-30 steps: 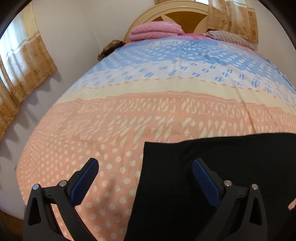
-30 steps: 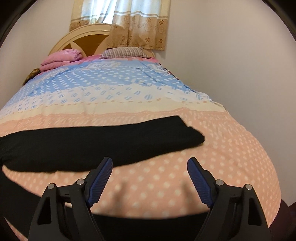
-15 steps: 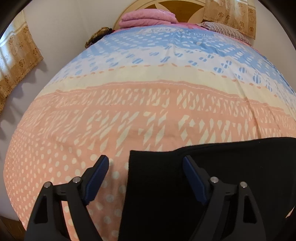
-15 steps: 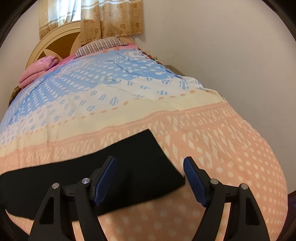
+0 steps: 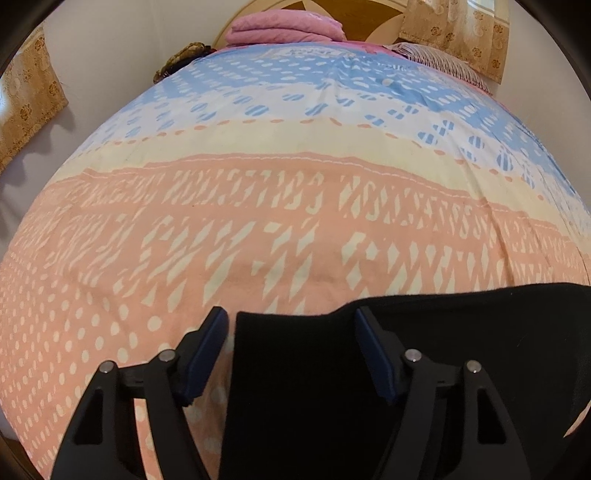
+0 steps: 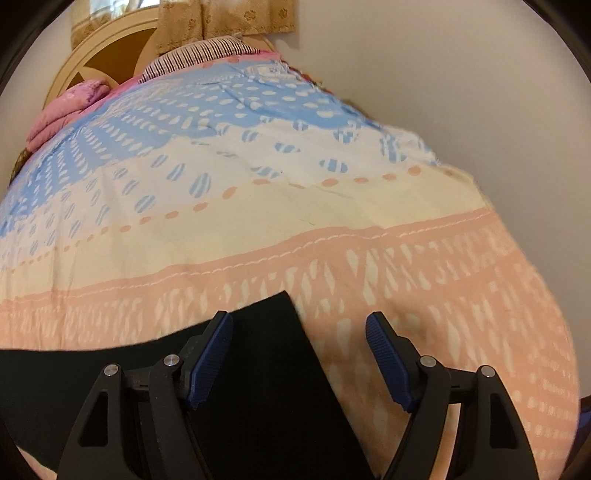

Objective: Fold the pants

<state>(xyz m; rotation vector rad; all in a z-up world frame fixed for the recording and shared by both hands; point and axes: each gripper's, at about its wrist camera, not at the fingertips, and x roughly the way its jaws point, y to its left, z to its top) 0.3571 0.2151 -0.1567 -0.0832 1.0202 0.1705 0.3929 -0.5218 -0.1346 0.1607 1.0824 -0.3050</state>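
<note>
Black pants (image 5: 424, 332) lie flat across the near part of the bed. In the left wrist view their left end lies between my open left gripper's (image 5: 291, 332) blue-padded fingers (image 5: 207, 350), low over the cloth. In the right wrist view the pants' right end (image 6: 266, 369) with its far corner sits between the fingers of my open right gripper (image 6: 299, 336), close above it. Neither gripper holds the cloth.
The bed cover (image 5: 295, 184) has peach, cream and blue patterned bands. Folded pink bedding (image 5: 284, 26) and a striped pillow (image 6: 199, 55) lie by the wooden headboard (image 6: 107, 51). A wall (image 6: 461, 74) runs along the bed's right side; curtains (image 5: 29, 103) hang at left.
Both grippers have moved forward and down onto the pants' ends, which now sit between the fingers. Both jaws have narrowed somewhat but stay open.
</note>
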